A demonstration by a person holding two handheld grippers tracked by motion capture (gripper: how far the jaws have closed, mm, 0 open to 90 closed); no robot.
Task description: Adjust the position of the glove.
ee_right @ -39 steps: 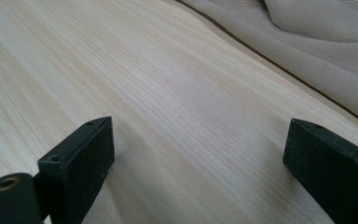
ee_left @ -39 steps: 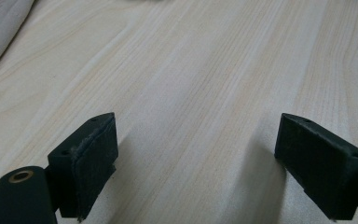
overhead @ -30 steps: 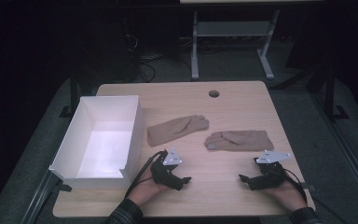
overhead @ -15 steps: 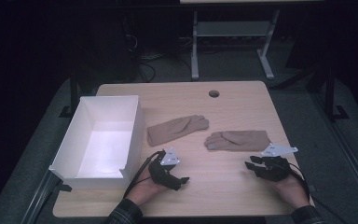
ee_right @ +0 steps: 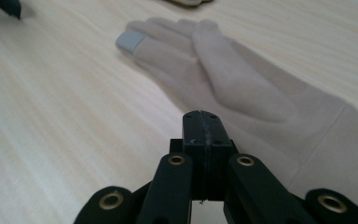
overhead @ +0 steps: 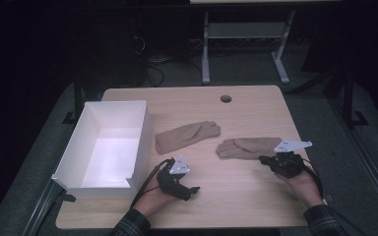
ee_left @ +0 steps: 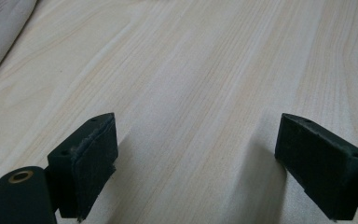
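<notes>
Two beige gloves lie flat at the table's middle, the left glove [overhead: 187, 136] and the right glove [overhead: 248, 146]. In the right gripper view the right glove [ee_right: 242, 88] has a grey fingertip [ee_right: 130, 41]. My right gripper [overhead: 266, 161] [ee_right: 201, 123] hovers just short of that glove's cuff. Its jaws have just been closing and are shut with nothing between them. My left gripper [overhead: 189, 191] [ee_left: 205, 158] rests low over bare wood near the front edge, open and empty. A glove's edge [ee_left: 0, 28] shows at the top left of the left gripper view.
An empty white box [overhead: 86, 187] stands on the left of the wooden table [overhead: 236, 201]. A round cable hole [overhead: 226, 99] sits near the far edge. Beyond the table are a dark floor, cables and another table's legs.
My right gripper has lifted and moved away from the front edge, up to the right glove's cuff. The left gripper and both gloves stayed put.
</notes>
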